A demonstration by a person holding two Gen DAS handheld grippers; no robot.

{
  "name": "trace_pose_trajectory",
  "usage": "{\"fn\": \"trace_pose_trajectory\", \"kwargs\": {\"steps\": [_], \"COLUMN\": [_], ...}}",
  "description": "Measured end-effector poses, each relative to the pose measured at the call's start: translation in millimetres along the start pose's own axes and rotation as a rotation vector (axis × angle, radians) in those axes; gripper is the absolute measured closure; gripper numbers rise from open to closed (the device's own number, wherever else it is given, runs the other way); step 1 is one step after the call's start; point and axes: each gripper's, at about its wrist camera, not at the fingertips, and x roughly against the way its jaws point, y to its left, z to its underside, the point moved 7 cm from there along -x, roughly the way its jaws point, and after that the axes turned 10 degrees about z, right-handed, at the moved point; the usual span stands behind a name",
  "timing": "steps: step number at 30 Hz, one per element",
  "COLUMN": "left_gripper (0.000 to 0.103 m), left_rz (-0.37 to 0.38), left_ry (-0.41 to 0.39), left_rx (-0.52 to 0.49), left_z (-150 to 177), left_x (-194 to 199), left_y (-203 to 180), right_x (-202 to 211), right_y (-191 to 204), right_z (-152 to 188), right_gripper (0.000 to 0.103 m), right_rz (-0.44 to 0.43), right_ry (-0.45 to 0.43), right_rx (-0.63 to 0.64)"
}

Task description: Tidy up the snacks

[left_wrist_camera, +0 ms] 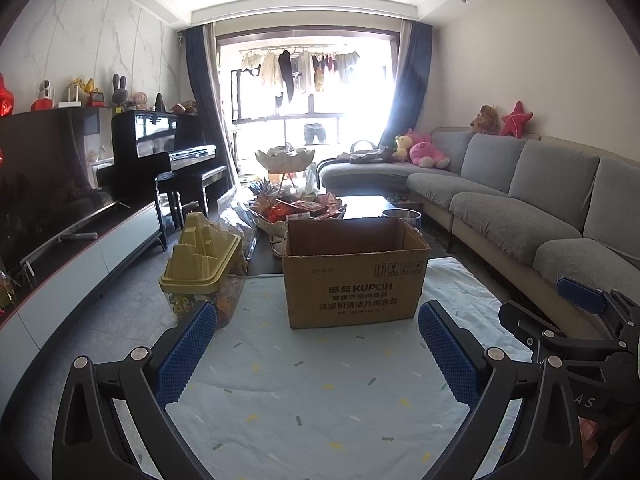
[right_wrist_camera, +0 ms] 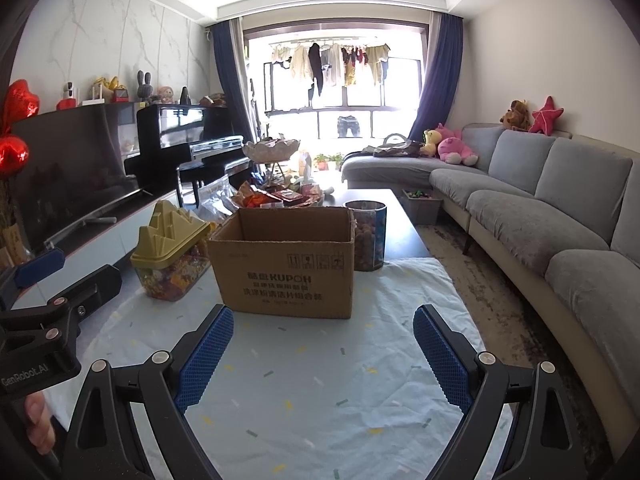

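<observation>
An open brown cardboard box (left_wrist_camera: 352,272) stands on the pale cloth-covered table (left_wrist_camera: 304,400), also in the right wrist view (right_wrist_camera: 286,260). Behind it a tray piled with snack packets (left_wrist_camera: 298,210) shows, and again in the right wrist view (right_wrist_camera: 280,196). A clear tub with a yellow lid (left_wrist_camera: 200,268) holds snacks left of the box (right_wrist_camera: 170,252). A clear jar of round snacks (right_wrist_camera: 369,236) stands right of the box. My left gripper (left_wrist_camera: 318,344) is open and empty, short of the box. My right gripper (right_wrist_camera: 324,348) is open and empty, also short of the box.
A grey sofa (left_wrist_camera: 540,208) runs along the right. A TV console (left_wrist_camera: 72,264) and piano (left_wrist_camera: 160,152) line the left wall. A tiered bowl stand (left_wrist_camera: 284,158) rises behind the snacks. The right gripper's body shows in the left wrist view (left_wrist_camera: 580,328).
</observation>
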Motion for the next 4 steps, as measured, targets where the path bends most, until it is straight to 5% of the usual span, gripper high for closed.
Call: {"fn": "trace_pose_trajectory", "kwargs": {"steps": [4], "left_gripper": [0.0], "left_rz": [-0.004], "left_ry": [0.007], "left_rx": [0.005], "left_z": [0.1], "left_x": [-3.3], "left_y": [3.2], "right_x": [-3.6], "right_y": [0.6], "right_z": [2.5], "right_gripper": [0.011], "right_rz": [0.001], "right_ry": [0.01], "right_rx": [0.001]}}
